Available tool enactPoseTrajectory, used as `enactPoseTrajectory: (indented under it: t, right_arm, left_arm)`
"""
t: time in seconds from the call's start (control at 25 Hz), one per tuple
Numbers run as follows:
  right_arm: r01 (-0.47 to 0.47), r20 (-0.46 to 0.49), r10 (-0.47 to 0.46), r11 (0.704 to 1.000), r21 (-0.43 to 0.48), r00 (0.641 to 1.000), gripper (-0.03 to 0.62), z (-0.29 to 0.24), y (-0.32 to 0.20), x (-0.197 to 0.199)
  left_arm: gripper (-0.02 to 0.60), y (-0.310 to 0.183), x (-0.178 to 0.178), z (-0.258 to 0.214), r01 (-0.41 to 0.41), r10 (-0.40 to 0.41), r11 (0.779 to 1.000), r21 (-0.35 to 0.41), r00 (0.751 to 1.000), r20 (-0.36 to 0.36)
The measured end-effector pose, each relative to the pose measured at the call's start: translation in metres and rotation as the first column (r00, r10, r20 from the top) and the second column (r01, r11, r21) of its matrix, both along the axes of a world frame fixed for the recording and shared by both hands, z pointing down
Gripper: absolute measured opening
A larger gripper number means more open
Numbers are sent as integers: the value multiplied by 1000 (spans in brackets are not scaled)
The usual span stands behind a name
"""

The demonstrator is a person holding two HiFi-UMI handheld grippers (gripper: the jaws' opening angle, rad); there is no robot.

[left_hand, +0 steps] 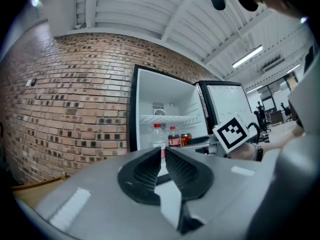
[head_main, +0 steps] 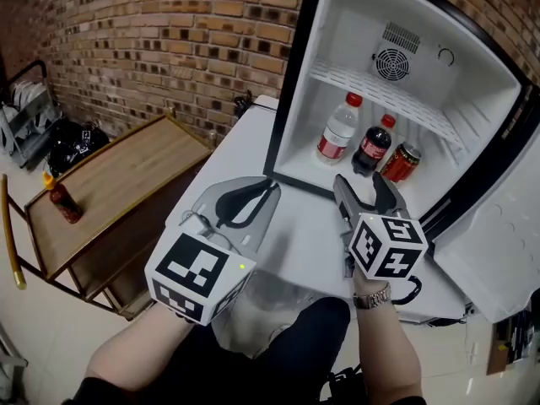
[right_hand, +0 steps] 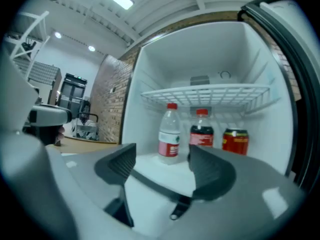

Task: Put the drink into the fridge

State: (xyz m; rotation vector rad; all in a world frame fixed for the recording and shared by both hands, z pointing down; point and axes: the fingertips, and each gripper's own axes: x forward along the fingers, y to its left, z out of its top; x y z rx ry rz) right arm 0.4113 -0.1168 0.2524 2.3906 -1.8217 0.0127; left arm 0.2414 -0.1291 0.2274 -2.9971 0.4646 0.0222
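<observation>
Hovering just outside the open fridge (head_main: 337,24), the right gripper (head_main: 361,184) held its jaws wide apart with nothing between them, while the left gripper (head_main: 263,192) hung over the white surface (head_main: 245,154) with jaws drawn together and empty. A clear bottle (head_main: 337,131), a cola bottle (head_main: 375,144) and a red can (head_main: 402,162) stood side by side on the fridge floor, under the wire shelf (head_main: 396,99). The placing step therefore looked done; next would probably come drawing the right gripper clear and swinging the door (head_main: 498,243) closed.

White fridge (head_main: 337,24); clear water bottle (head_main: 339,130), red cap and label; dark cola bottle (head_main: 374,144); red can (head_main: 402,162); reddish-brown brick wall (head_main: 169,40).
</observation>
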Motion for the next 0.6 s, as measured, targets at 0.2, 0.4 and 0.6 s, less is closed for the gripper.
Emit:
enactPoseTrajectory:
  t: [0.2, 0.4, 0.6]
  right_arm:
    - [142, 0, -142, 990, -2, 990, 327, 4, -34, -83]
    - [289, 2, -289, 957, -10, 957, 327, 11, -70, -174]
    - [440, 7, -440, 897, -44, 898, 327, 28, -105, -272]
  left_arm:
    - [17, -19, -64, 4, 110, -110, 994, 0, 994, 2]
    - [17, -43, -138, 16, 222, -222, 975, -13, 975, 13]
    - [17, -68, -223, 25, 358, -357, 933, -39, 934, 11]
